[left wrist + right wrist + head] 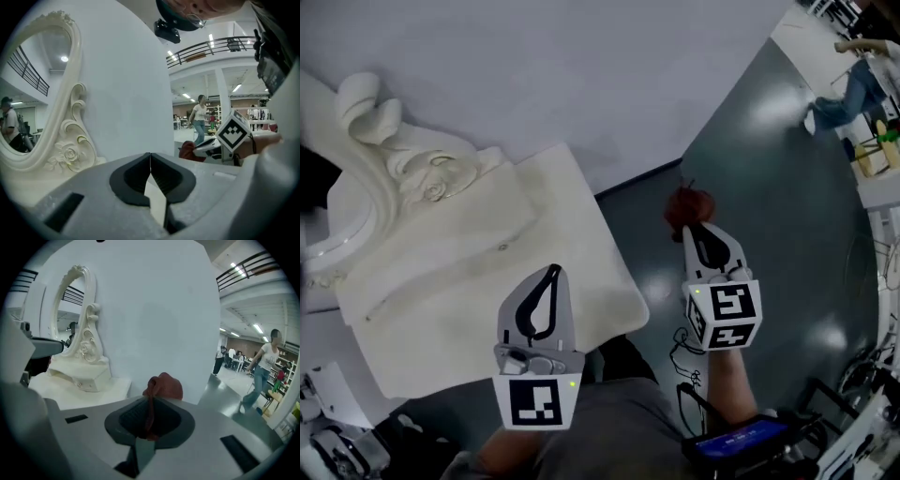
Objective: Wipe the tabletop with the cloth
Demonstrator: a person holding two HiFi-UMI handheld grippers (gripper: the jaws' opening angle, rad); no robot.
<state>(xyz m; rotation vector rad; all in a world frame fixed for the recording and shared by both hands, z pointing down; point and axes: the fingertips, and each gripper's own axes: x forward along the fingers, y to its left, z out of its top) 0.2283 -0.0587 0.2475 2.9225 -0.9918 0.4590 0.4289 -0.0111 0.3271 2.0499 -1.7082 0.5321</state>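
The right claw (696, 231) is pinching the seemingly light, floppy cloth (687, 205) by a fold, the rest bunching beyond its tips, while the left claw (552, 272) is hovering closed and empty.

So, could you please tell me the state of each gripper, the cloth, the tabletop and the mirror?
left gripper: jaws together, empty, over the tabletop's near edge.
right gripper: shut on the red cloth, over the floor beside the table.
red cloth: bunched, pinched between the right jaws, off the tabletop.
white tabletop: not yet touched by the cloth.
ornate mirror: upright at the table's back.
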